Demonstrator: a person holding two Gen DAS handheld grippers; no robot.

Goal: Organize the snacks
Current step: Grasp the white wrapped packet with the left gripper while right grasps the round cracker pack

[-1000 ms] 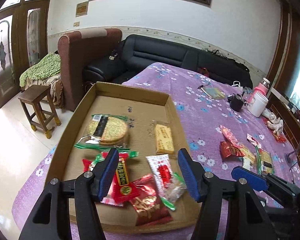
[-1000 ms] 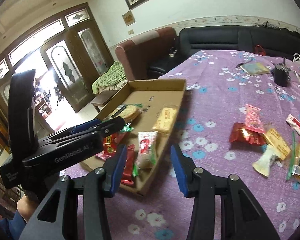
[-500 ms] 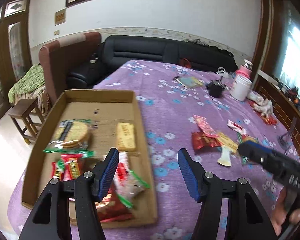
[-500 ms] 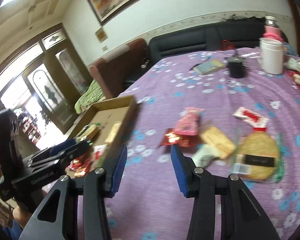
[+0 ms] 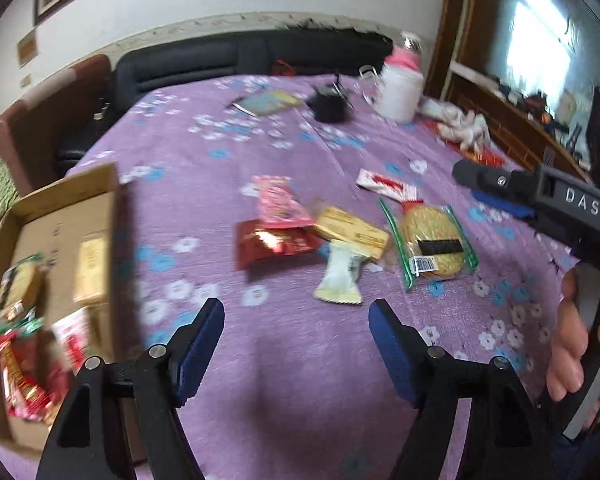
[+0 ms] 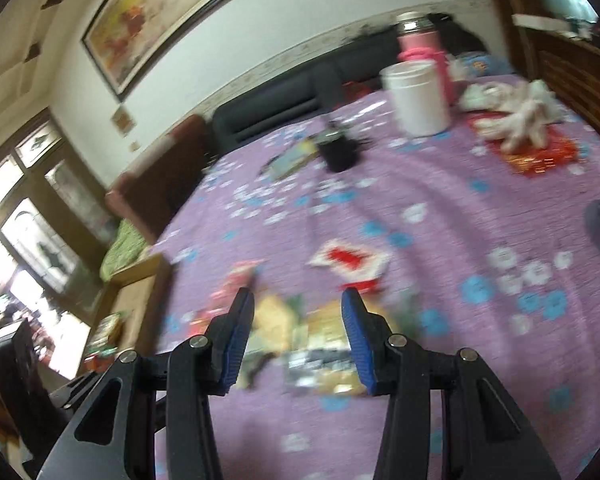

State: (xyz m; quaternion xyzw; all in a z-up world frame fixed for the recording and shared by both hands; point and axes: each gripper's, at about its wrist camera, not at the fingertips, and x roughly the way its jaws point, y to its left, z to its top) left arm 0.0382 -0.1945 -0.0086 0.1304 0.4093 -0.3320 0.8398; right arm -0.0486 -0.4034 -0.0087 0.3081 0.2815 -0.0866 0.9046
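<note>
Here, loose snacks (image 5: pixel 340 236) heaped right of cardboard tray (image 5: pixel 56 216); left gripper (image 5: pixel 296 340) empty, jaws opening wide; right gripper (image 6: pixel 296 336) empty, narrower gap. Risk: overlapped wrappers, so two packets likely pinched together or dragged.

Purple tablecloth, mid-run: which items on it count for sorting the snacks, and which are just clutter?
Job items:
- cardboard tray
- loose snacks: pink packet, red packet, yellow bar, white packet, round cracker pack, red-and-white sachet

Lying about:
- white jar
- pink flask
- black cup
- booklet
</note>
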